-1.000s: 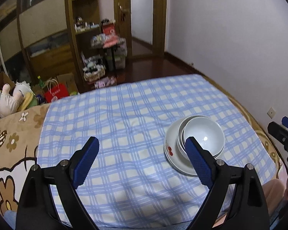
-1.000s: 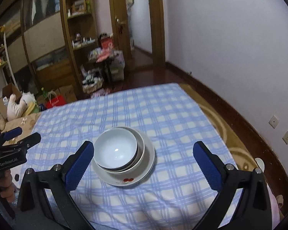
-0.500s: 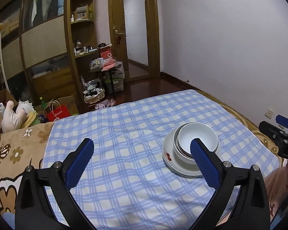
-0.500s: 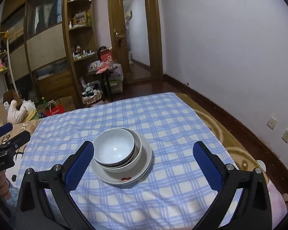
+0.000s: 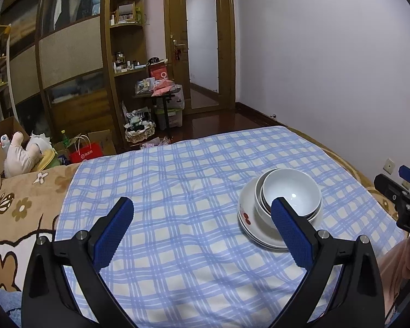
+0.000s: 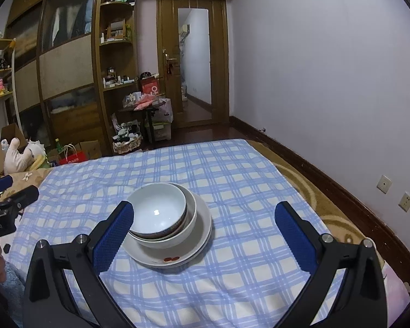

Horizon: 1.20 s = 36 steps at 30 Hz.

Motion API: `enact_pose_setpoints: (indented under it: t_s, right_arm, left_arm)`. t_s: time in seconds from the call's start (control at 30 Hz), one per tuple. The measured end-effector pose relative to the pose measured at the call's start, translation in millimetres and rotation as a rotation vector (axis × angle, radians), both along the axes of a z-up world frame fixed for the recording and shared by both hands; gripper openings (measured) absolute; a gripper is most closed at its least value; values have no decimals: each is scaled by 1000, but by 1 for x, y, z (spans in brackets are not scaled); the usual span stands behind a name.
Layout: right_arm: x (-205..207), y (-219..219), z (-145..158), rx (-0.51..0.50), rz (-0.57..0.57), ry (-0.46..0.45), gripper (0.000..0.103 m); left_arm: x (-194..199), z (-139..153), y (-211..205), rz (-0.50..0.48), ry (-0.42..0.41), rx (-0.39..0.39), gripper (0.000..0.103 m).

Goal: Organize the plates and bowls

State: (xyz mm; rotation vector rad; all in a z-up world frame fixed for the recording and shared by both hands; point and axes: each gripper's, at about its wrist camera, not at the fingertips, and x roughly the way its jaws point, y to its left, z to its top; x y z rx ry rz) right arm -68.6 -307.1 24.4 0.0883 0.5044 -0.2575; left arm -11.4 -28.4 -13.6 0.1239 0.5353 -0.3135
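Both grippers wide, nothing held — dishes stacked on checked cloth
Left gripper (image 5: 202,218) jaws just finished opening, nothing between; two nested bowls (image 6: 161,213) sit on plate (image 6: 177,257) mid-cloth (image 6: 232,169); right gripper (image 6: 205,221) spread wide, stack near its left finger.

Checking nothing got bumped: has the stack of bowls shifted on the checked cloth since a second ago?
No. The stack of bowls sits on the same patch of checked cloth; only the view shifted.
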Motion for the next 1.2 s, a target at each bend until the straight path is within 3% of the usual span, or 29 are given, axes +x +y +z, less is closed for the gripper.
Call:
enact_pose_setpoints:
  t_s: [0.33,0.67,1.2]
  right_arm:
    - [7,-10,-12,46,-19,41,103]
    - [9,-7,-12,5,-53,50,103]
    - [9,-5,-12,-3,-59,40,103]
  left_arm:
    - [7,-14,-6,12,28,37,99]
    - [15,-19,-8,31,55,64,99]
    - [11,-16,-9,32,22,69,99]
